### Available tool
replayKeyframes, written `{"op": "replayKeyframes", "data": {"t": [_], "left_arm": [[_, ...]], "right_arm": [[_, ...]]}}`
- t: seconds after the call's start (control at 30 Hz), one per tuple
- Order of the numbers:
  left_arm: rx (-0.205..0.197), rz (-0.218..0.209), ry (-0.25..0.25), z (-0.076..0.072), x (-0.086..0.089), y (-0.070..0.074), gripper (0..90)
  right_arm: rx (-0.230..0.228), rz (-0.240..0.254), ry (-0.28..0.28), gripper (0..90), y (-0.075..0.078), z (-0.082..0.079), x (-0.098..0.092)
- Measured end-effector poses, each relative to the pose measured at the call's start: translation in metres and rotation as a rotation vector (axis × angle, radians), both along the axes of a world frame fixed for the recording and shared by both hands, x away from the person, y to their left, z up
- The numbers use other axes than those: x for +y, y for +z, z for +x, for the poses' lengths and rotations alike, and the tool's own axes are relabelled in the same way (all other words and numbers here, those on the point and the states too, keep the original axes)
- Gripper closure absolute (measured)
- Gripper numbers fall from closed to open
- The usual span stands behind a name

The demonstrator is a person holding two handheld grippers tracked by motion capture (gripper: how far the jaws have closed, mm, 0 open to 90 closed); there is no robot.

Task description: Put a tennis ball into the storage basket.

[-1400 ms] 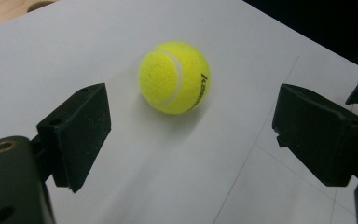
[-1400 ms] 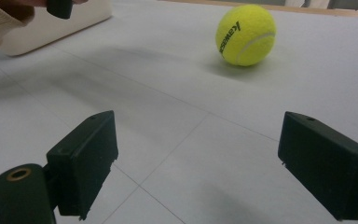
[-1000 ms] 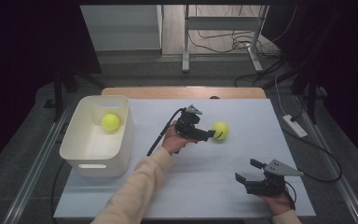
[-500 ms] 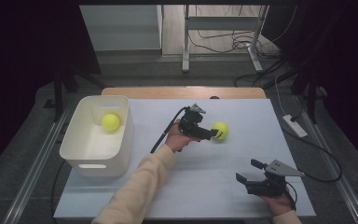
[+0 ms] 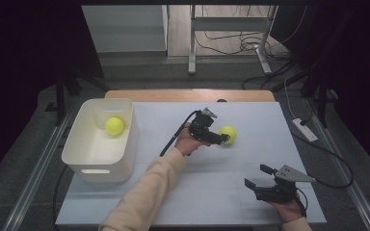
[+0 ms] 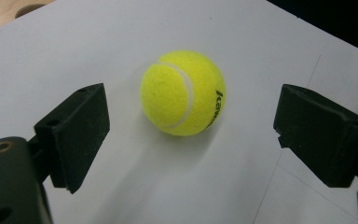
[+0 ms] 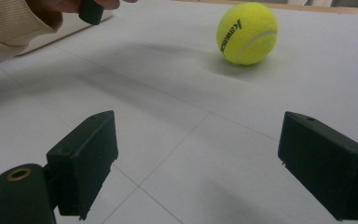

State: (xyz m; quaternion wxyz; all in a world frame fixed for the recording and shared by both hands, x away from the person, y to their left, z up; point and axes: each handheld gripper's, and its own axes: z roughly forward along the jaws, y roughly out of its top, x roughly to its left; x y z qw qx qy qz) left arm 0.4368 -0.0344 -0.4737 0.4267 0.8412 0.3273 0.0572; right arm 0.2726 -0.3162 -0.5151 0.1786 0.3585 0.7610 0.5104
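Reaching toward the table's far edge, you held the left gripper point(image 5: 224, 139) wide beside the loose ball point(image 5: 228, 134), ungrasped; one ball point(image 5: 114, 126) already lay binned point(image 5: 125, 144).

open table point(image 5: 221, 192) between tongs, bin point(image 5: 125, 159) blocking left

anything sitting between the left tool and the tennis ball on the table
Nothing visible. In the left gripper view the tennis ball lies on bare white table just ahead of the left tool, whose open jaws stand to either side of it with clear gaps, not touching it.
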Motion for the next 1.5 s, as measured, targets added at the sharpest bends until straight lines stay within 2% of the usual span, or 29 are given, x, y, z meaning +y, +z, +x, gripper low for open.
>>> {"op": "replayKeyframes", "data": {"t": [1.5], "left_arm": [[0.042,0.024,0.001,0.02,-0.023,-0.024,12.0]], "right_arm": [[0.003,0.003,-0.006,12.0,0.0,0.0,-0.003]]}}
